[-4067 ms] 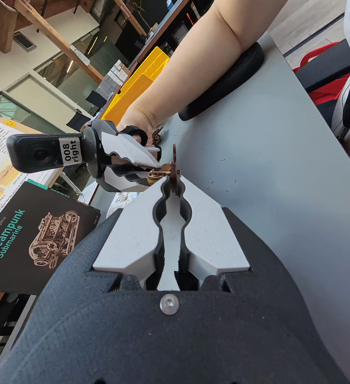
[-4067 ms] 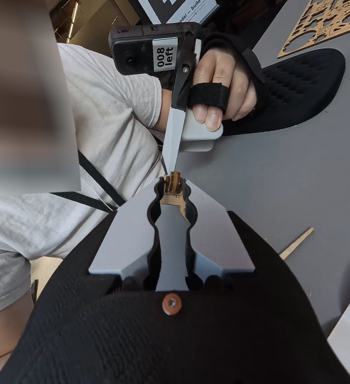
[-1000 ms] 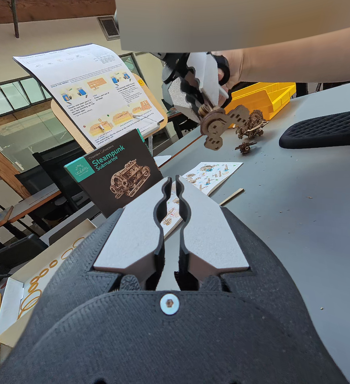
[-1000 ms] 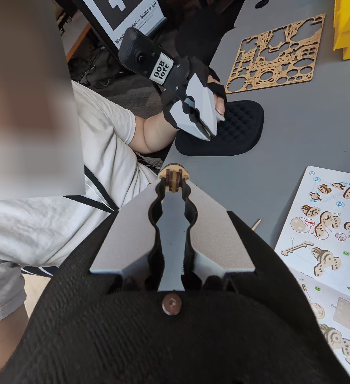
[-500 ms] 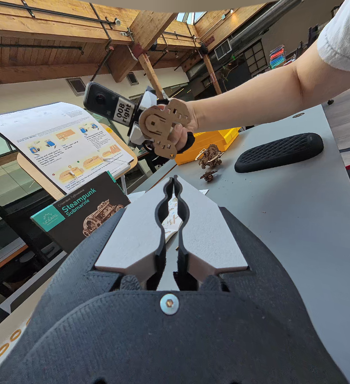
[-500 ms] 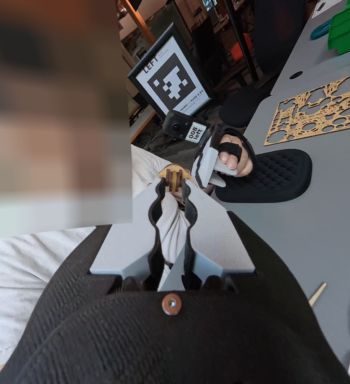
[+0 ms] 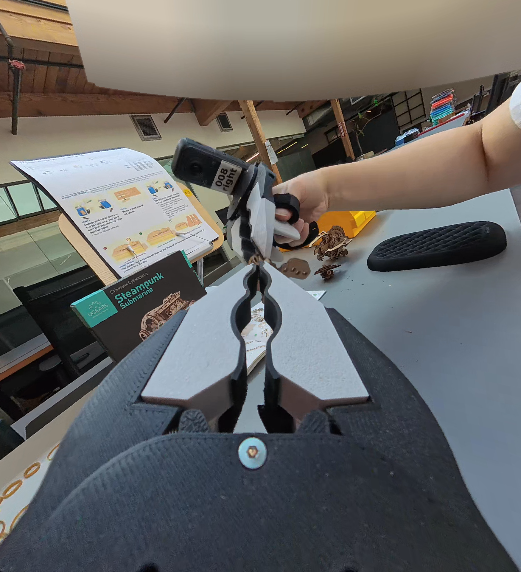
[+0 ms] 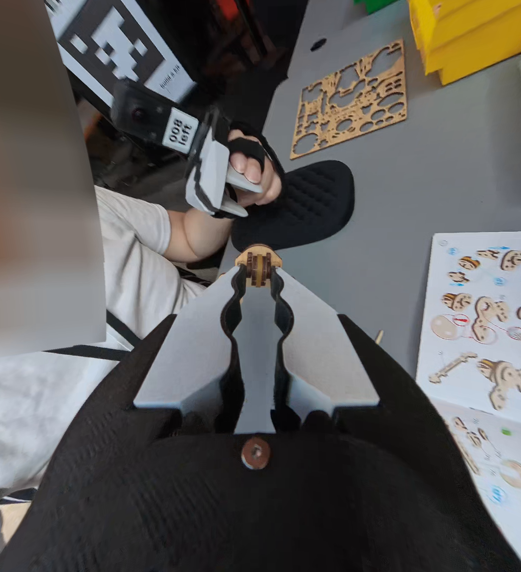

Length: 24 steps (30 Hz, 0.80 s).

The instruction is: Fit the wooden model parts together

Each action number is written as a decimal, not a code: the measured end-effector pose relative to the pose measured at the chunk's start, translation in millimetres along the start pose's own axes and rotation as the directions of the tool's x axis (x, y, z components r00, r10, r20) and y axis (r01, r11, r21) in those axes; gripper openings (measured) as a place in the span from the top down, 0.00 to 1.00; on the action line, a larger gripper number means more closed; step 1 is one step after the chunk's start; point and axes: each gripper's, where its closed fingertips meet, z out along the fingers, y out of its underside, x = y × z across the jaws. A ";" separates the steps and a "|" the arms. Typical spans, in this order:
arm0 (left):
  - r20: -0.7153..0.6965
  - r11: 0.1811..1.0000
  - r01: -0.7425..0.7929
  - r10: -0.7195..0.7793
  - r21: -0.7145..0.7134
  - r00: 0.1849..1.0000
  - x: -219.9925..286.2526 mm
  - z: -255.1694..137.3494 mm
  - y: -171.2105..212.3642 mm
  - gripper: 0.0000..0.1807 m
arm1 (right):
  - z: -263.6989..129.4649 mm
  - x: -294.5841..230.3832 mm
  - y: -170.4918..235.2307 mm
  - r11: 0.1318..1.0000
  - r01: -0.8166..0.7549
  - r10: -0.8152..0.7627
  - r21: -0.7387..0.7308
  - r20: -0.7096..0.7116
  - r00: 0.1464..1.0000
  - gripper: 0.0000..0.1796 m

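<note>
Right wrist view: right gripper (image 8: 257, 272) fingers clamped on wooden subassembly (image 8: 257, 266), above the tabletop (image 8: 407, 192).
Handling: light, brittle; best held across its layered hub.
Left gripper (image 7: 257, 272): fingers together, empty.

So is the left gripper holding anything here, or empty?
Empty. The left gripper is shut with nothing between its fingers; the wooden part sits clamped in the right gripper.

I see lettering on a dark box (image 7: 138, 306) at nine o'clock and an instruction sheet (image 7: 123, 210) at ten. A camera's white sticker (image 7: 226, 181) at twelve bears characters.
</note>
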 end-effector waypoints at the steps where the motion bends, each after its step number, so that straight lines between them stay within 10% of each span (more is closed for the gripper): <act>1: 0.002 1.000 -0.001 0.001 -0.007 1.000 -0.3 0.4 1.3 1.00 | 2.9 2.1 6.4 0.997 0.048 -0.052 -0.061 -0.055 0.997 0.93; 24: 0.032 0.999 0.006 -0.005 -0.032 0.999 -7.3 -0.4 5.5 1.00 | 34.4 55.8 112.0 0.616 0.077 -0.470 -0.784 -0.287 0.834 0.91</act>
